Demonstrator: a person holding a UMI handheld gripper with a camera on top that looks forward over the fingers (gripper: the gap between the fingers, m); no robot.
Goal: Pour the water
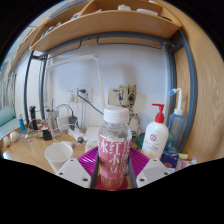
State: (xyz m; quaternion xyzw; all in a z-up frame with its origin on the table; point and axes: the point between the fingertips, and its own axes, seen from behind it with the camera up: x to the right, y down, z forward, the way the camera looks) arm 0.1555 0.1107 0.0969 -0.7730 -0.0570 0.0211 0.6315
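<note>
A clear bottle [113, 148] with a pink label and a whitish cap stands upright between my fingers. My gripper [112, 176] is shut on the bottle, with both magenta pads [90, 167] pressed against its lower sides. A white paper cup [59, 155] stands on the wooden desk [30, 155] to the left of the bottle, its mouth open and facing up. The bottle's base is hidden behind the fingers.
A white pump bottle with a red top [155, 135] and a taller clear pump bottle [177, 125] stand to the right. Small dark items [45, 125] lie at the back left. A wooden shelf [110, 25] hangs overhead, and wall sockets [122, 95] are behind.
</note>
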